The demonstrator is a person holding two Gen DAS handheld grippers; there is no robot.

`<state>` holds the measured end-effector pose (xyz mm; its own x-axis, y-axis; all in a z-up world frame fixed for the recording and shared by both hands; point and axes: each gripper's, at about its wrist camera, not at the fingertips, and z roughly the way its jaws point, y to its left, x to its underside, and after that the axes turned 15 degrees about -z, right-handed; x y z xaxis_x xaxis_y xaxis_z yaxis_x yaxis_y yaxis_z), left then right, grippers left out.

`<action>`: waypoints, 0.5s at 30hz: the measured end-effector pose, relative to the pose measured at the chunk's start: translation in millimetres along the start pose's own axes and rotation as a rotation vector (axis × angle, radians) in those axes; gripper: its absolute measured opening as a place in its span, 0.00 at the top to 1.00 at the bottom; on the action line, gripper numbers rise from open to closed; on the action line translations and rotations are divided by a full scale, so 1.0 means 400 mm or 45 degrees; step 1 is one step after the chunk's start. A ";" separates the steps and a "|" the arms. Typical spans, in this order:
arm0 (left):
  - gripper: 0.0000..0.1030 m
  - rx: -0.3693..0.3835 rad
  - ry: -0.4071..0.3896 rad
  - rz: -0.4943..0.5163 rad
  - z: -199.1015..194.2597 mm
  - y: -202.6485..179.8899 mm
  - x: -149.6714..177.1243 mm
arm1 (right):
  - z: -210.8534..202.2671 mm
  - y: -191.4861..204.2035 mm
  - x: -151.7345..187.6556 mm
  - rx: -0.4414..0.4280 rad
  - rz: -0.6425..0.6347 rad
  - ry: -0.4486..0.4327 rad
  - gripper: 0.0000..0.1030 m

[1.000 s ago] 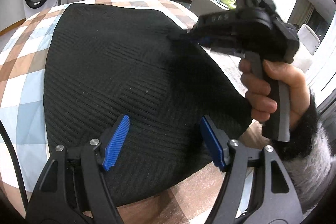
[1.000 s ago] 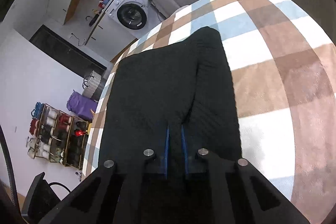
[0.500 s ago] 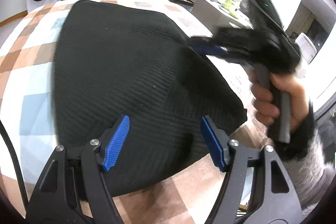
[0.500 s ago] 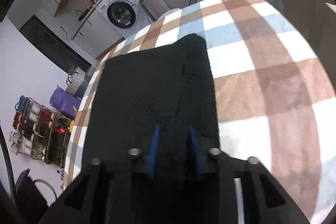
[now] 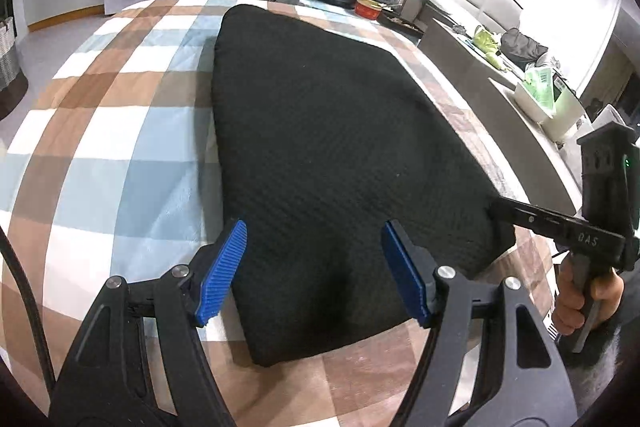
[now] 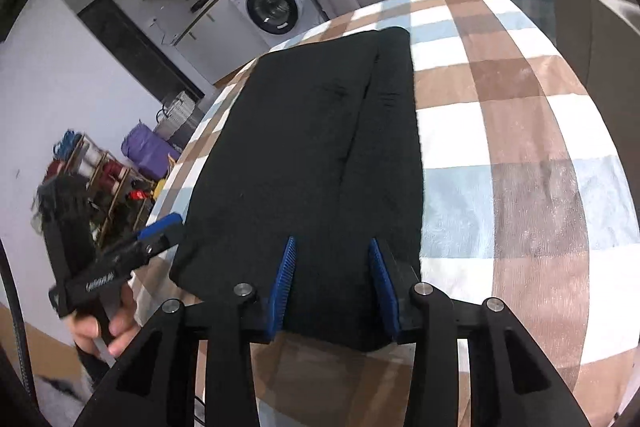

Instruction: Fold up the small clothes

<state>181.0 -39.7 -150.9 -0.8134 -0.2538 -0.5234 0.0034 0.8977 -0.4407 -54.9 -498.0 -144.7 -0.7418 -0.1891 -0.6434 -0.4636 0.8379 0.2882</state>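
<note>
The checked cloth (image 5: pixel 120 131) covers the table and fills most of both views. The black knit garment (image 5: pixel 328 155) lies flat on it, folded, occupying the centre of each frame; a lengthwise fold edge runs down its right part in the right wrist view. The left gripper (image 5: pixel 314 269), at lower centre, stands wide with nothing gripped. The right gripper (image 6: pixel 332 283), at lower centre, is opening above the garment's near edge, pads clear of the fabric.
</note>
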 end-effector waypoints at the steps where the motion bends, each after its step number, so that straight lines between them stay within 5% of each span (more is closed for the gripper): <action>1: 0.34 -0.004 0.002 -0.003 0.003 0.007 0.003 | 0.006 0.002 0.003 0.010 -0.005 0.005 0.64; 5: 0.34 -0.018 -0.001 -0.010 0.015 0.009 0.012 | 0.013 0.001 0.007 -0.009 -0.005 0.007 0.94; 8: 0.34 -0.022 -0.004 -0.020 0.010 0.015 0.014 | -0.019 0.014 -0.001 -0.072 -0.024 -0.030 0.94; 12: 0.34 -0.017 0.009 -0.053 0.010 0.035 0.011 | 0.005 -0.011 0.034 0.032 -0.005 0.080 0.94; 15: 0.34 -0.022 0.002 -0.064 0.001 0.048 0.008 | -0.015 -0.012 0.045 0.022 0.016 0.044 0.87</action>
<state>178.5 -23.4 -161.3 -0.8133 -0.2979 -0.4999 -0.0471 0.8899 -0.4537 -68.8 -508.6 -153.3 -0.7639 -0.1954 -0.6151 -0.4456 0.8491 0.2837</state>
